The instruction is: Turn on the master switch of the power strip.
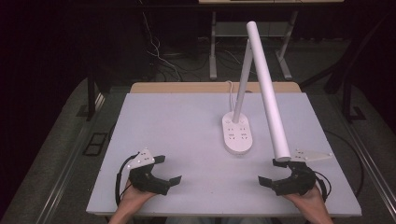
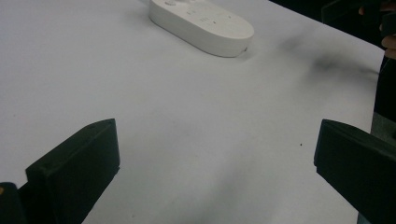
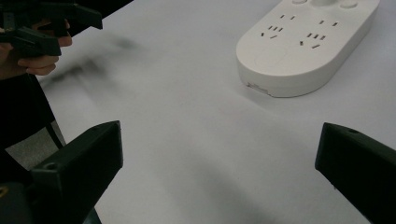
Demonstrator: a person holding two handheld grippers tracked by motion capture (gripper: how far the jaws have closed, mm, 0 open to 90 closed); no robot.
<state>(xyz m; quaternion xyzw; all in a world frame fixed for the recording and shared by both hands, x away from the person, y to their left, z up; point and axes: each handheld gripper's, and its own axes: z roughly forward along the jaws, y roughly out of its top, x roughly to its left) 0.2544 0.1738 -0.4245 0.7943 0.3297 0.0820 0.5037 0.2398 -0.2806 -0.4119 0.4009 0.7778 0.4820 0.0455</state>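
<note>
A white desk lamp stands on the table, its oval base [image 1: 238,134] right of centre. Its thin stem [image 1: 243,84] rises from the base, and a long tube head [image 1: 268,88] slants down toward the right. The base has socket slots on top [image 3: 303,42] and shows far off in the left gripper view [image 2: 203,23]. My left gripper [image 1: 168,170] rests near the front left edge, open and empty [image 2: 215,172]. Near the front right sits my right gripper [image 1: 273,172], open and empty [image 3: 219,177], just below the tube's lower end.
The white tabletop [image 1: 177,126] lies on a wooden desk. A white cable [image 1: 229,93] runs from the lamp base over the back edge. Dark floor, cables and table legs lie beyond. The other hand and its gripper [image 3: 35,28] appear at upper left in the right gripper view.
</note>
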